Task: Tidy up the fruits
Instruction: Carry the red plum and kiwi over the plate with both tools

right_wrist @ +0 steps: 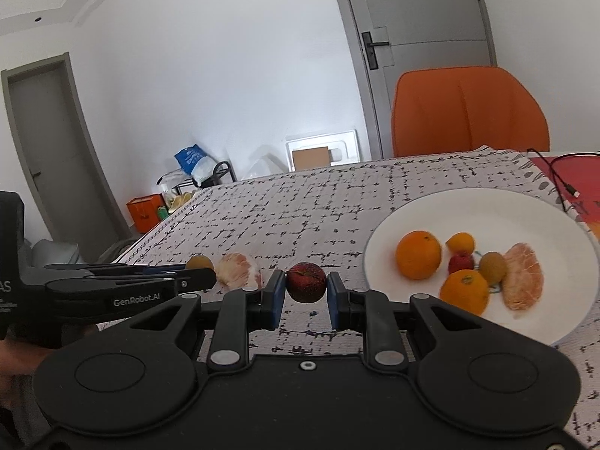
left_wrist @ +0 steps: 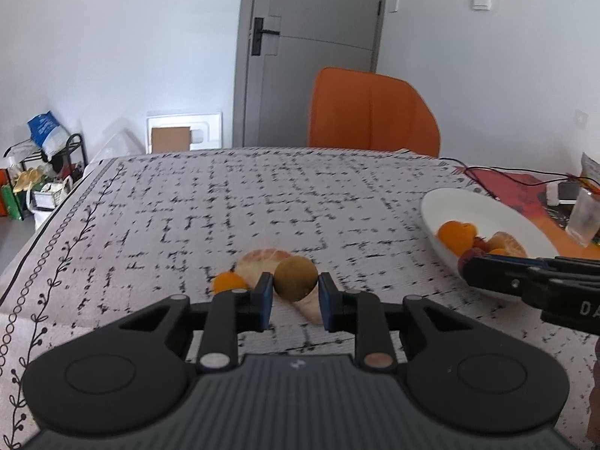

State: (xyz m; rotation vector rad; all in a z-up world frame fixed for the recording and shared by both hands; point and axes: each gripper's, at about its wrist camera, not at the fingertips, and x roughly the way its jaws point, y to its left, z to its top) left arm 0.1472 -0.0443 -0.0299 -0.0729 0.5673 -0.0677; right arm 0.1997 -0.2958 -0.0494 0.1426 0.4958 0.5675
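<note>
"GenRobot.AI" on left claw (left_wrist: 294, 296) pinching brown kiwi (left_wrist: 295, 278); right claw (right_wrist: 304, 294) clamped around dark red fruit (right_wrist: 306, 282).

Clothed table (right_wrist: 318, 210) — plate (right_wrist: 386, 240), pomelo segment (right_wrist: 240, 270).

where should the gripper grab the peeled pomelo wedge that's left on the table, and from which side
Take the pomelo wedge across its thin faces at the thick middle, coming from above. It lies flat on the tablecloth, with the small orange fruit close beside it, so a low sideways approach looks crowded.
</note>
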